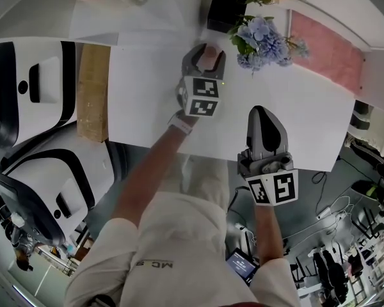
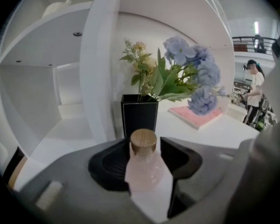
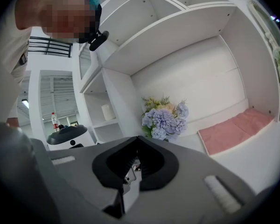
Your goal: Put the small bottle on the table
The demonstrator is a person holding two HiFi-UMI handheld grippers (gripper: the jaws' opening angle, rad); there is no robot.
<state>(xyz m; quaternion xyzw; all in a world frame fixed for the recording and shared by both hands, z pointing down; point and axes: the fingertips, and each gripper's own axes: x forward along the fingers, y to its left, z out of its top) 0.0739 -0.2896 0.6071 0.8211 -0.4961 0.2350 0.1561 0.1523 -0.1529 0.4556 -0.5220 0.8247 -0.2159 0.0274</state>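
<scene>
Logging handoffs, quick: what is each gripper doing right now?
Left gripper: jaws opening, small bottle between them.
Right gripper: closed, empty.

Small bottle [image 2: 144, 169]: pale pink, clear body, 1 round wooden cap. Upright between my left gripper's [image 2: 143, 146] opening jaws; base seems to rest on the white table [image 2: 214, 130].
</scene>
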